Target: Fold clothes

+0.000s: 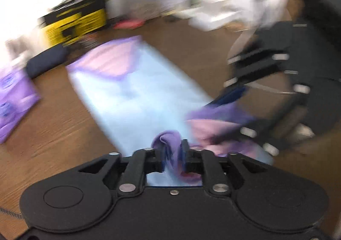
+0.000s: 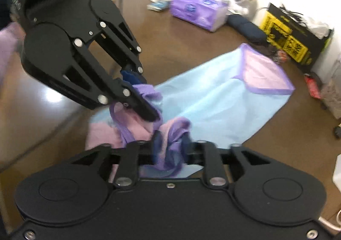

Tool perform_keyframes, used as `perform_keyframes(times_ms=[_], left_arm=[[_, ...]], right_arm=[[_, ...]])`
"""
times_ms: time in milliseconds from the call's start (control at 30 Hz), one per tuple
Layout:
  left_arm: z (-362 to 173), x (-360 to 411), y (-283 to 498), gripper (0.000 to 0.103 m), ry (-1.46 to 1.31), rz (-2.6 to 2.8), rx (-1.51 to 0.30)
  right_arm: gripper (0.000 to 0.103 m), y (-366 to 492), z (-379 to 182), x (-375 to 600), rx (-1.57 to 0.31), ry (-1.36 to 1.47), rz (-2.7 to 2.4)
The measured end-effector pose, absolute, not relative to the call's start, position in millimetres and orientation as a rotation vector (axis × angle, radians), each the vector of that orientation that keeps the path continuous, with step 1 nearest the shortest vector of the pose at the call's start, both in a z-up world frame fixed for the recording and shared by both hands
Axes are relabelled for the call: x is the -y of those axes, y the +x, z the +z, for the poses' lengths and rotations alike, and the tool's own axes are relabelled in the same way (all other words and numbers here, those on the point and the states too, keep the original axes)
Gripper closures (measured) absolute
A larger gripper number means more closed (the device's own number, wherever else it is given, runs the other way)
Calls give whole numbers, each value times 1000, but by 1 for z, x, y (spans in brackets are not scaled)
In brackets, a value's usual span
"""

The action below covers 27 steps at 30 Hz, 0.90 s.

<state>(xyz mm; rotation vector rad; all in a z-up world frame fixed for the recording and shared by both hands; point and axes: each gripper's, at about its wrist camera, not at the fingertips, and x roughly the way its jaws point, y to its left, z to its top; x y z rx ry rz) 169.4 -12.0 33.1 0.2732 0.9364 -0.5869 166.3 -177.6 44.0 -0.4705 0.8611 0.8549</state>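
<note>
Lying stretched across the brown table (image 2: 277, 144), the light-blue garment (image 2: 213, 103) with pink panels and purple trim looks thin, light and limp, so it should sag and bunch wherever unsupported. Both the left gripper (image 1: 172, 154) and the right gripper (image 2: 170, 144) are clamped on gathered purple hem at its near end, close together. Spreading holds to corners would likely keep edges straight.
</note>
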Motion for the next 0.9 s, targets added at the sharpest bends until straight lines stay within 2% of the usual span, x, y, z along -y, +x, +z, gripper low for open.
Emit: perform_keyframes(times_ms=[33, 67, 100, 133, 333, 467, 533, 667, 767, 900], left_arm=[[33, 11, 171, 54, 265, -566, -940], [33, 11, 171, 45, 262, -561, -929], [34, 9, 169, 29, 259, -556, -912], [35, 10, 169, 23, 257, -555, -902], [26, 15, 183, 23, 255, -488, -911], [53, -11, 179, 22, 115, -464, -866], [64, -25, 170, 13, 93, -503, -839], [61, -24, 144, 12, 246, -585, -835], [45, -8, 128, 12, 350, -650, -830], [39, 3, 136, 12, 367, -649, -843]], right_arm=[[34, 165, 45, 179, -851, -470, 847], [33, 164, 45, 179, -841, -470, 840], [32, 161, 47, 185, -812, -481, 840], [32, 163, 47, 187, -802, -489, 839], [31, 124, 73, 199, -641, -666, 811], [23, 102, 77, 190, -576, -760, 825], [21, 104, 71, 189, -587, -754, 835], [20, 122, 63, 192, -641, -658, 823], [20, 165, 50, 201, -819, -353, 852], [21, 179, 43, 194, -871, -362, 854]])
